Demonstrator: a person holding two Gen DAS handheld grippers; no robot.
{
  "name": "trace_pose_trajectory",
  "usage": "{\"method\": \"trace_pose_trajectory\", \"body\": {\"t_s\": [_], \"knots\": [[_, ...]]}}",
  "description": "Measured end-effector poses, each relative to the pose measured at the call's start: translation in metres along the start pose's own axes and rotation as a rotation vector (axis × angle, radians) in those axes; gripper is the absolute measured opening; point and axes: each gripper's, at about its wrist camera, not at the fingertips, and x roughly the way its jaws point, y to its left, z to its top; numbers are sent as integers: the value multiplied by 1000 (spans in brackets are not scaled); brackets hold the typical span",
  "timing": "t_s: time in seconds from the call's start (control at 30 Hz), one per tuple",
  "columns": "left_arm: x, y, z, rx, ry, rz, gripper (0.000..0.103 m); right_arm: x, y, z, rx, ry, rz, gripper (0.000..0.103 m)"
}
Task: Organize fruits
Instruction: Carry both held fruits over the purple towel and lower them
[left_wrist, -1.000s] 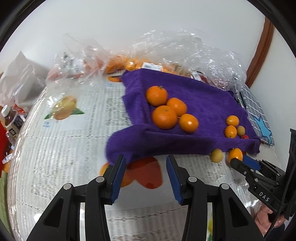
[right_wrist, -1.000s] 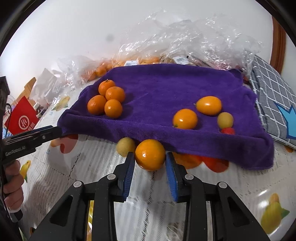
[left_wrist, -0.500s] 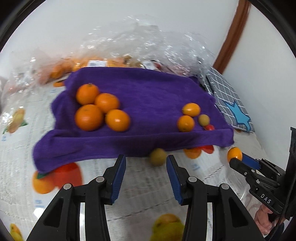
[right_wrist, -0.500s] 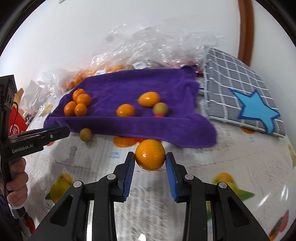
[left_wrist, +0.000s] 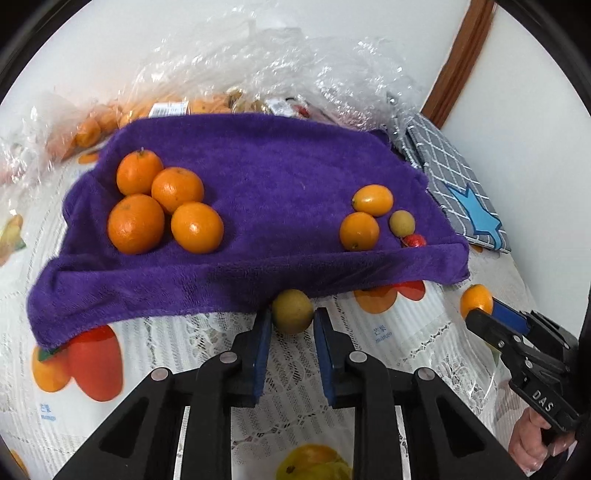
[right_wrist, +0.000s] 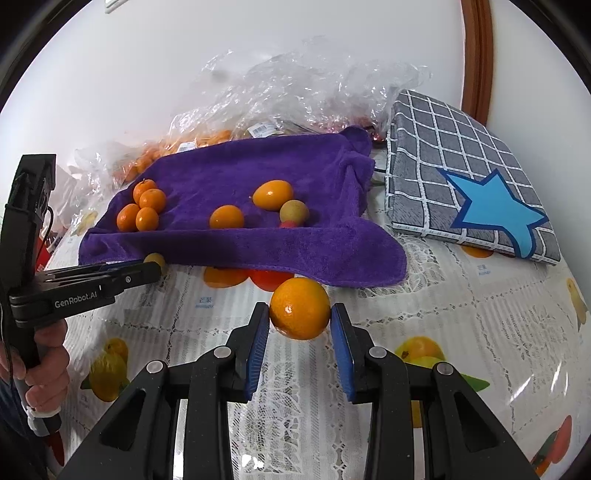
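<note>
— Jaws first: how do they stand?

— On the right gripper (right_wrist: 297, 325) they are clamped on an orange (right_wrist: 300, 308), held just in front of the towel's near right corner. On the left gripper (left_wrist: 291, 328) they stand apart, one on each side of a yellow-green fruit (left_wrist: 292, 311) that lies on the bench (left_wrist: 388, 332) at the towel's front hem; whether the blue pads touch it I cannot tell.

— And the containers, biggest first?

— Crumpled clear plastic bags (left_wrist: 280, 74) are heaped along the wall behind the towel, with orange fruit and labelled packs showing through. A grey checked cushion with a blue star (right_wrist: 465, 181) lies to the right of the towel.

— What does the towel hold?

— A purple towel (left_wrist: 266, 173) is spread on the fruit-print bench cover. On its left sit four oranges (left_wrist: 162, 206) packed against one another. On its right, well apart from them, sit two smaller orange fruits (left_wrist: 365, 218), a small yellow-green fruit (left_wrist: 402, 223) and, touching it, a tiny red one (left_wrist: 414, 240), smallest of all.
</note>
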Motion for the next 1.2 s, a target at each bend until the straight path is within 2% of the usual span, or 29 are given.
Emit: {"method": "trace_pose_trajectory", "body": {"t_s": [0.17, 0.6, 0.87, 1.2], "knots": [[-21, 7, 2, 4, -28, 11, 22, -2, 8, 7, -10, -23, 11, 34], [-58, 52, 23, -87, -117, 87, 22, 0, 29, 37, -42, -70, 42, 34], [-57, 64, 41, -106, -139, 106, 23, 25, 30, 59, -34, -66, 52, 34], [-38, 66, 57, -119, -131, 85, 23, 63, 33, 69, -41, -22, 47, 34]]}}
